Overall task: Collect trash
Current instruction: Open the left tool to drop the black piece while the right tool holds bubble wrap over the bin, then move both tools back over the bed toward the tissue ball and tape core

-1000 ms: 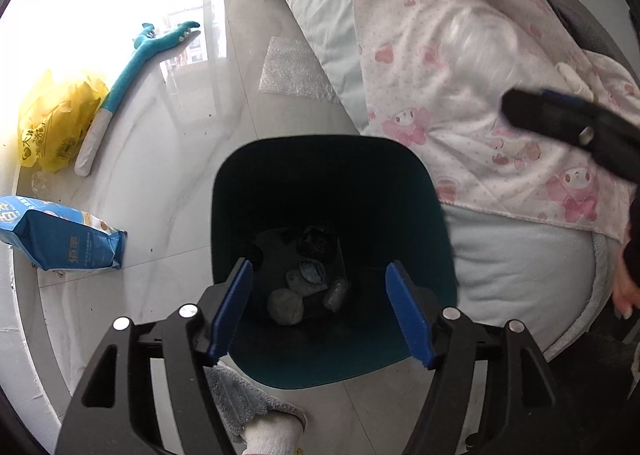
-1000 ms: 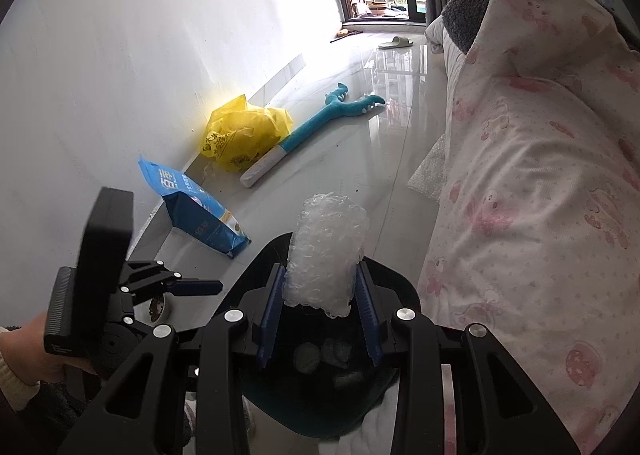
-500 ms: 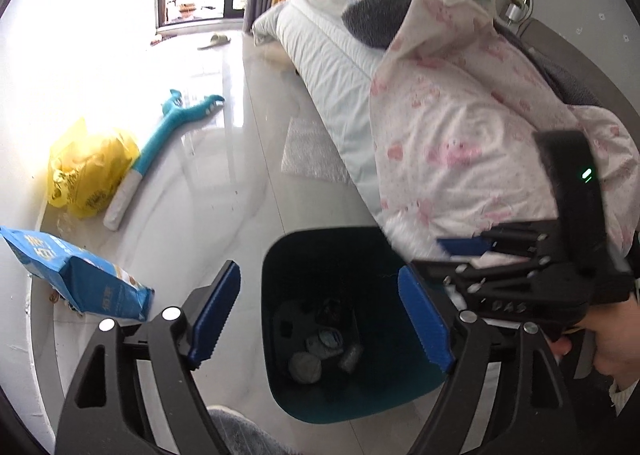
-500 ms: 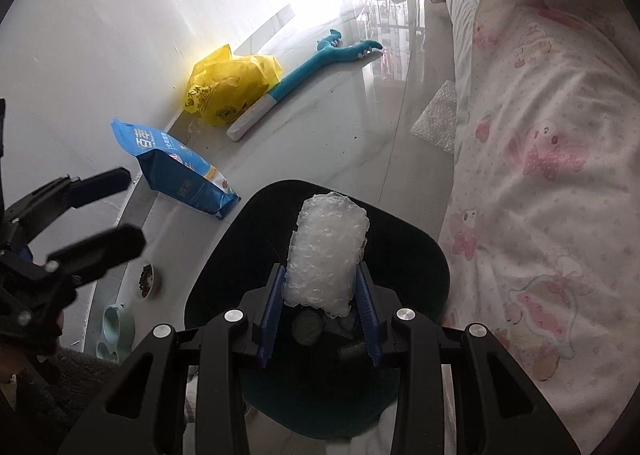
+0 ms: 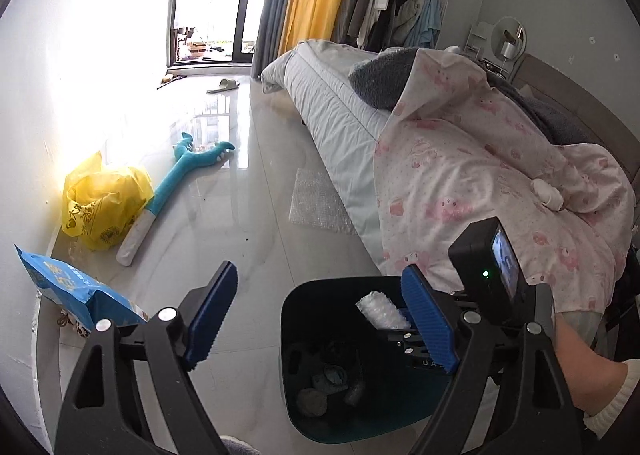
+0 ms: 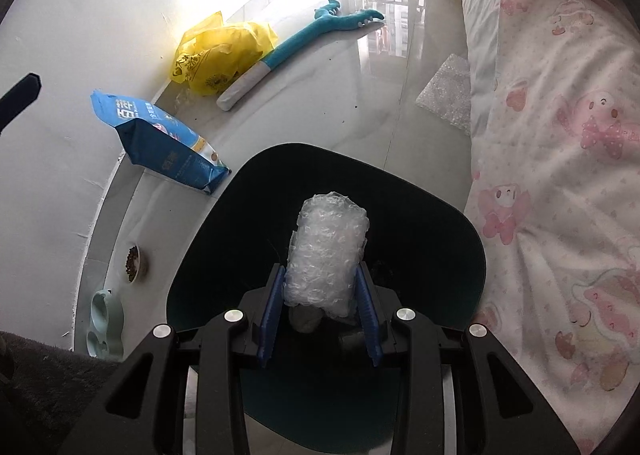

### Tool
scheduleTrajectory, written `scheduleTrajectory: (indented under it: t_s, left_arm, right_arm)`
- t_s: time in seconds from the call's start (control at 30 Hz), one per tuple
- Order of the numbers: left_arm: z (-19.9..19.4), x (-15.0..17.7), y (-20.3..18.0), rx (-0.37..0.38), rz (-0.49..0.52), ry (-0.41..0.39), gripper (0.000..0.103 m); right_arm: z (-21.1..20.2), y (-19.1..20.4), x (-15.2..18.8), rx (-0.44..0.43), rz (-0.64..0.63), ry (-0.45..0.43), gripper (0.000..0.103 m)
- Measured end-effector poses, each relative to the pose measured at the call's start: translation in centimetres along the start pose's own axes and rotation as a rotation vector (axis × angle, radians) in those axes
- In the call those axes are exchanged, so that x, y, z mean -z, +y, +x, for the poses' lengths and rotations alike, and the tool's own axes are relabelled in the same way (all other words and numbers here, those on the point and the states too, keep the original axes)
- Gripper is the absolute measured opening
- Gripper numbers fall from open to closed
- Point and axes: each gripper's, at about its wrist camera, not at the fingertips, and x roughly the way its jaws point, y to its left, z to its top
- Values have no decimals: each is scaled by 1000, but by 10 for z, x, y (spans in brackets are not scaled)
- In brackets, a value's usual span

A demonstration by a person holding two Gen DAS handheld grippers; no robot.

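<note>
Our right tool (image 6: 320, 297) pinches the bubble wrap wad (image 6: 326, 251) directly over the bin (image 6: 460, 223). Left tool (image 5: 320, 319) spread, empty. We'd spread the fingers squarely above the opening.

R gripper (image 6: 320, 315) w/ bubble wrap roll (image 6: 326, 251) has come fwd and tipped down: roll now over the open bin (image 6: 460, 255), was short of the rim 1 s ago. L gripper (image 5: 320, 319) has pitched up and drawn back; bin sits low in L view, R gripper entered beside its R finger.
</note>
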Motion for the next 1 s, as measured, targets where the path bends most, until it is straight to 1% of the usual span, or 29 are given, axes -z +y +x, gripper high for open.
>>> scheduleTrajectory:
  t_s: [0.2,0.23,0.27,0.37,0.67,0.87,1.0]
  left_arm:
    - [-14,-5,-3,2,19,-56,87]
    - [-17,-6,-5,1,24,-72,87]
    - [-19,-8,-5,0,28,-81,87]
    - [-27,-13,-9,-4,39,-114,87]
    - [-38,-26,-24,-12,48,-160,87]
    - [-44,-37,-35,-3,28,-192,89]
    - [-43,-42,-47,7,27,-201,90]
  right_arm:
    - [3,-3,0,23,15,9,39]
    - [3,-3,0,24,17,8,43]
    - [2,-3,0,24,19,8,51]
    - [1,-2,1,21,14,9,59]
    - [-23,-1,-3,-10,15,-54,63]
    - [-47,-3,0,-38,-4,-112,66]
    - [-68,-4,4,-39,-26,-161,68]
